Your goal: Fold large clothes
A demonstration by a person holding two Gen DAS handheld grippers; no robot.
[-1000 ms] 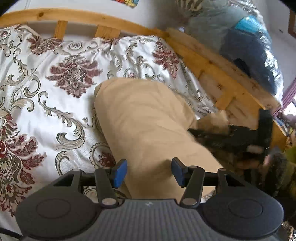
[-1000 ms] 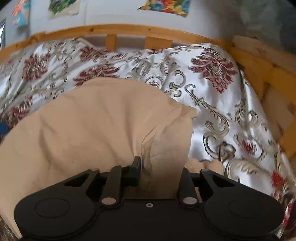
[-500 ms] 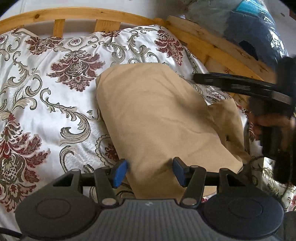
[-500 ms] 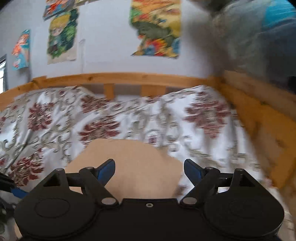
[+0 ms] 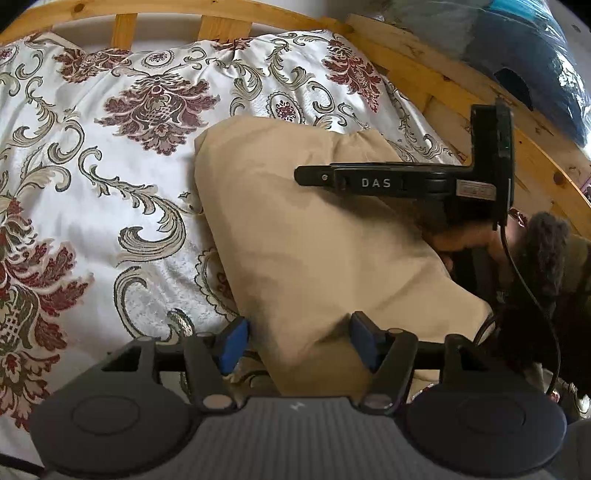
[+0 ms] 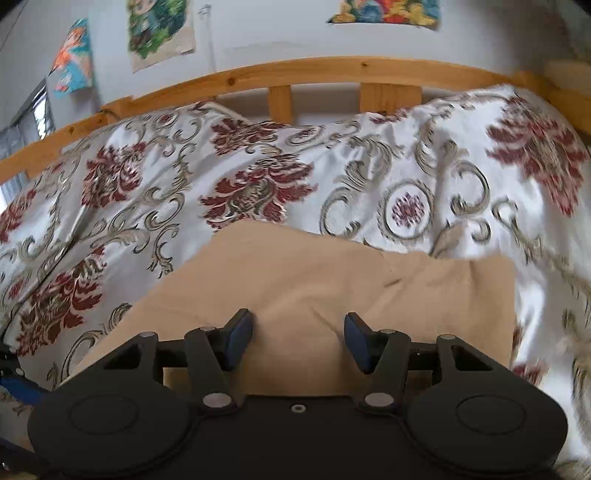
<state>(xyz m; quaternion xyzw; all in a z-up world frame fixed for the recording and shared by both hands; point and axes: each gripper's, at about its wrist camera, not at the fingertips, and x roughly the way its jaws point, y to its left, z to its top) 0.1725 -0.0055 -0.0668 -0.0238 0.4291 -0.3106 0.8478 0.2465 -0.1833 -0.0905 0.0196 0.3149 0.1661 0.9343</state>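
A tan garment [image 5: 314, 240] lies folded in a long band on the floral bedspread [image 5: 92, 177]. It also shows in the right wrist view [image 6: 314, 280]. My left gripper [image 5: 297, 341] is open and empty, its blue pads either side of the garment's near end. My right gripper [image 6: 298, 339] is open and empty, low over the garment's middle. In the left wrist view the right gripper [image 5: 388, 181] shows from the side, hovering over the garment's far right part, held by a hand [image 5: 469, 240].
A wooden bed rail [image 5: 461, 85] runs along the back and right of the bed; it also shows in the right wrist view [image 6: 332, 70]. Plastic-wrapped bundles [image 5: 528, 55] sit beyond the rail at right. Posters [image 6: 162, 29] hang on the wall.
My right gripper let go of the garment's edge, opened, lifted away, then came back low over the garment. The garment's right flap now lies flatter. My left gripper barely moved.
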